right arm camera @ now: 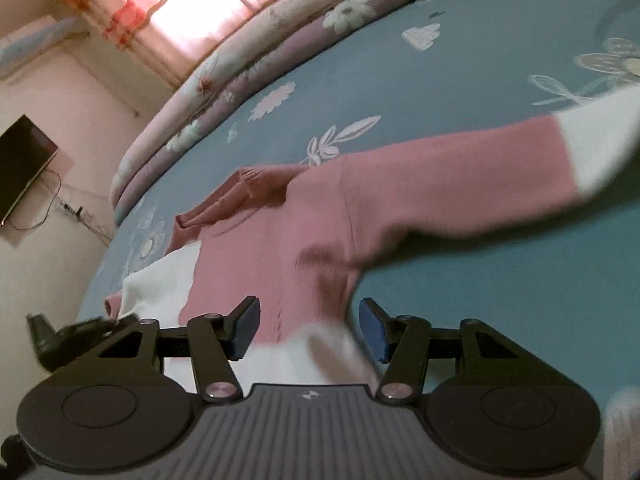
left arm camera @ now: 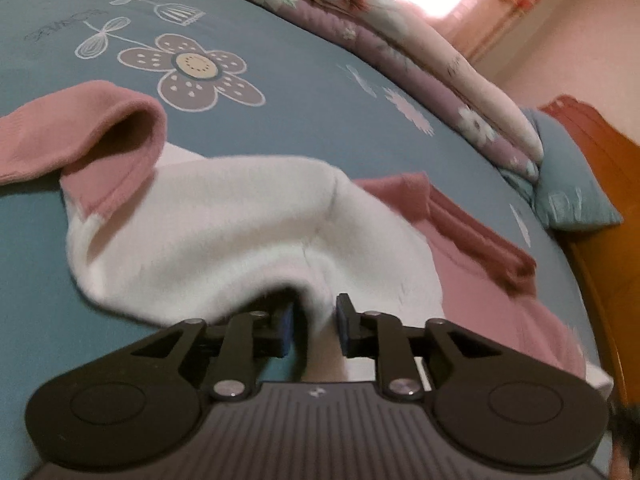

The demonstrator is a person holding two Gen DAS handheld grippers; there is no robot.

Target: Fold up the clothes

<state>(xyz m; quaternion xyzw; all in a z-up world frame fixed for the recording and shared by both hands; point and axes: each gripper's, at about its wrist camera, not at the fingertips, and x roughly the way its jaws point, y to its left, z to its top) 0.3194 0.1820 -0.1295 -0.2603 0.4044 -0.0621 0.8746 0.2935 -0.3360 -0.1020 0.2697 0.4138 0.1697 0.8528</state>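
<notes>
Pink-and-white sweater (right arm camera: 304, 236) sprawled on blue bed (right arm camera: 460, 92): soft, light, floppy knit, best pinched at hem; left gripper (left arm camera: 316, 330) nips white cloth, right gripper (right arm camera: 310, 326) open over hem.

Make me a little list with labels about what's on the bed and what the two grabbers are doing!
garment: pink and white sweater, spread on the bed
bed cover: blue sheet with flower prints
far edge: rolled floral quilt
left gripper: jaws narrow, white sweater fabric bunched between them
right gripper: jaws wide, over the sweater's lower edge, not pinching it
sleeve: stretched out to the side, white cuff end
wall: dark screen beside the curtained window
picture quality: blurry
</notes>
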